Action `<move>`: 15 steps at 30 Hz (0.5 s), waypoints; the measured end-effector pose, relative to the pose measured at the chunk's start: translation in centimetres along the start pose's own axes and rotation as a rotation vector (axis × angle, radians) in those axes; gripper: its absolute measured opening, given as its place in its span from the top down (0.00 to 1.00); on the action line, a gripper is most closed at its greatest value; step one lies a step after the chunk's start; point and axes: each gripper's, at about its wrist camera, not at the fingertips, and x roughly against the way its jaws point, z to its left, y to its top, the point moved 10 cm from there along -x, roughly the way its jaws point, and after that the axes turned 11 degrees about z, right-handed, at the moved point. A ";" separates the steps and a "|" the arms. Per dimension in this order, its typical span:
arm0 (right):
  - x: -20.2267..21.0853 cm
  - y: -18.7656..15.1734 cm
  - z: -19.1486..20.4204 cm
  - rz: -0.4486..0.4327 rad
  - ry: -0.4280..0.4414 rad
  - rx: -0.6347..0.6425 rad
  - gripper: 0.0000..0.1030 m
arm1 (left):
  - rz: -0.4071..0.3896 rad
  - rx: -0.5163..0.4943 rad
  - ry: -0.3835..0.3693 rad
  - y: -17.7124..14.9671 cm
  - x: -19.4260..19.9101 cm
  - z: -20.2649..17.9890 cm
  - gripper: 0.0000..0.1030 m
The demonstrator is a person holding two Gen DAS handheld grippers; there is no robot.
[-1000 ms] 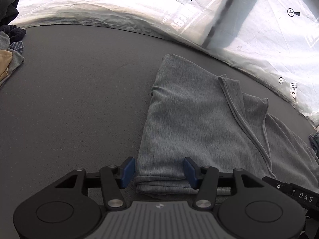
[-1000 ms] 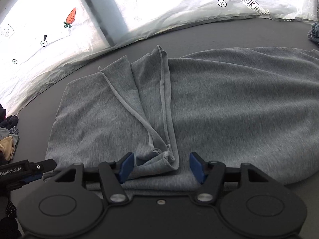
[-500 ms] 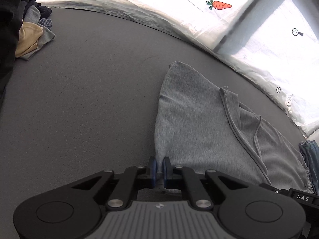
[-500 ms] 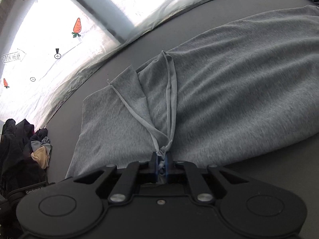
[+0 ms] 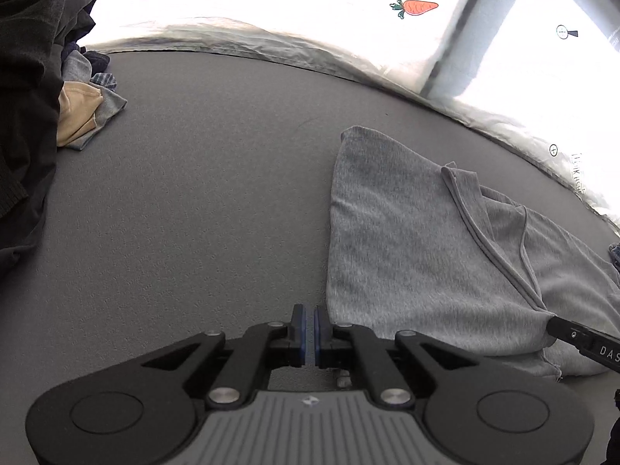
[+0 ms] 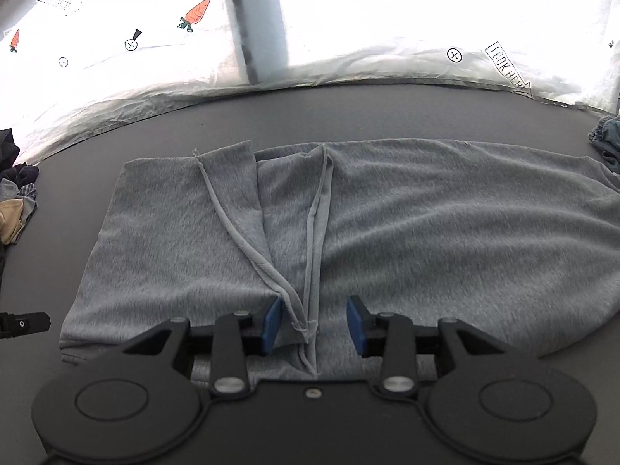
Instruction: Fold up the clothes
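Observation:
A grey knit garment lies folded flat on the dark grey table, its seams running away from me. My left gripper is shut at the garment's near left corner, and a pale sliver of cloth shows between its pads. In the right wrist view the garment spreads wide across the table. My right gripper is opening. Its blue pads stand apart on either side of the bunched seam ends, which lie loose between them with no pad pressing on them.
A pile of dark, tan and checked clothes sits at the far left, also seen as the pile. Blue denim lies at the right edge. A white printed sheet hangs behind the table's far edge.
Both grippers closed on the garment's near edge and lifted back a little. The right jaws have since parted and let the seam go. The left jaws stay shut.

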 end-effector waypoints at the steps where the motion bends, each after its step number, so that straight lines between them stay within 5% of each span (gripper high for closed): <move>1: 0.0 0.4 0.3 -0.009 -0.011 0.025 0.61 | -0.004 -0.023 -0.005 0.3 -0.2 -0.6 0.89; 7: -0.3 3.1 2.7 -0.063 0.003 0.137 0.57 | -0.002 -0.145 -0.018 2.3 -2.0 -4.0 0.82; 15: -4.5 2.8 5.0 0.023 0.005 0.286 0.60 | 0.078 -0.156 -0.005 3.2 -5.5 -5.2 0.77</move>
